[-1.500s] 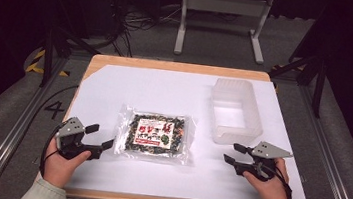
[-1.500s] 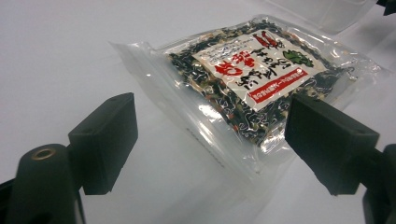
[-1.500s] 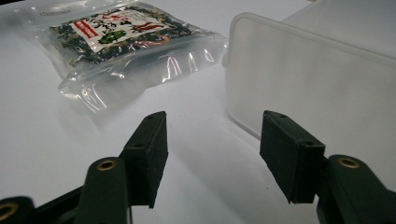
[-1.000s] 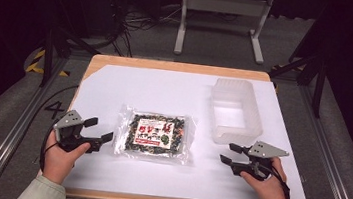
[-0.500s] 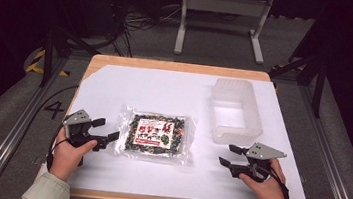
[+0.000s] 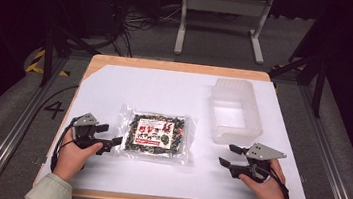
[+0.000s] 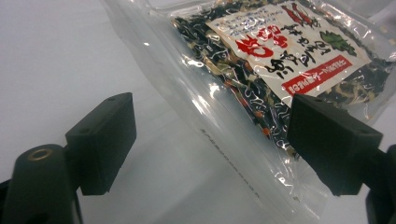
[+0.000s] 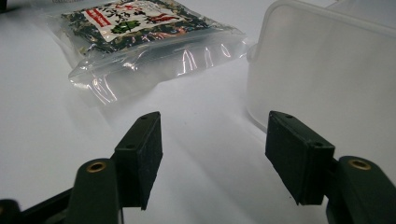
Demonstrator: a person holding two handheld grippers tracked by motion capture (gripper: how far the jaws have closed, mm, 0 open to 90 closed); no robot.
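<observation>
Lying flat in the middle of the white table (image 6: 115, 87): the snack bag (image 6: 155, 133), near the clear tub (image 6: 236, 111). Reaching in with the left gripper (image 6: 110, 135), jaws wide apart around the bag's clear edge, getting ready to pinch. Waiting nearby with the right gripper (image 6: 226, 154), jaws apart, holding nothing.

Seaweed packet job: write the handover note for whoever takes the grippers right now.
Left gripper: open, jaws straddling the near-left edge of the seaweed packet, not yet closed on it.
Right gripper: open, holding nothing, low over the white table, just in front of the clear plastic tub.
Packet lies flat at mid-table; the tub stands to its right with nothing in it.
Done: nothing gripped or lifted.
Left: close on the packet edge and lift; it probably goes into the tub.
</observation>
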